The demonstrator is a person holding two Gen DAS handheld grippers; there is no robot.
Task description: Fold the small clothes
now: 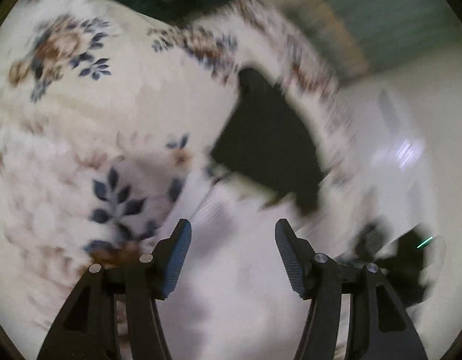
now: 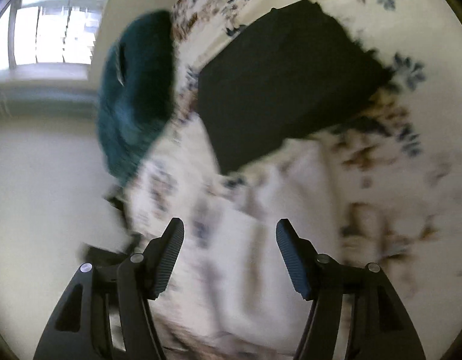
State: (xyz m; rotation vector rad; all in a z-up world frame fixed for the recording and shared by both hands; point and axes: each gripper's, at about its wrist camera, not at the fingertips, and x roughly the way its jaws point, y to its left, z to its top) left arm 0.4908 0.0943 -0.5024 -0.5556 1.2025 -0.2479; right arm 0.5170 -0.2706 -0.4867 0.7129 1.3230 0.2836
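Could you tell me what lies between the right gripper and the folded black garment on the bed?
In the right wrist view, only rumpled white cloth over the floral bedspread lies between the open right gripper and the black garment.

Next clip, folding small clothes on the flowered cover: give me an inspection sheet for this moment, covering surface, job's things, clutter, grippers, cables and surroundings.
Surface: cream flowered bedcover, rumpled; both views motion-blurred.
Job's things: black garment lying flat on the cover, looks folded; plain white cloth right ahead of both grippers.
Clutter: dark green fuzzy cloth bunched at the cover's edge.
Grippers: left gripper open, holding nothing; right gripper open, holding nothing.
Cables: nothing seen.
Surroundings: bright window and pale floor beyond the cover's edge; a small green light on something dark, too blurred to name.
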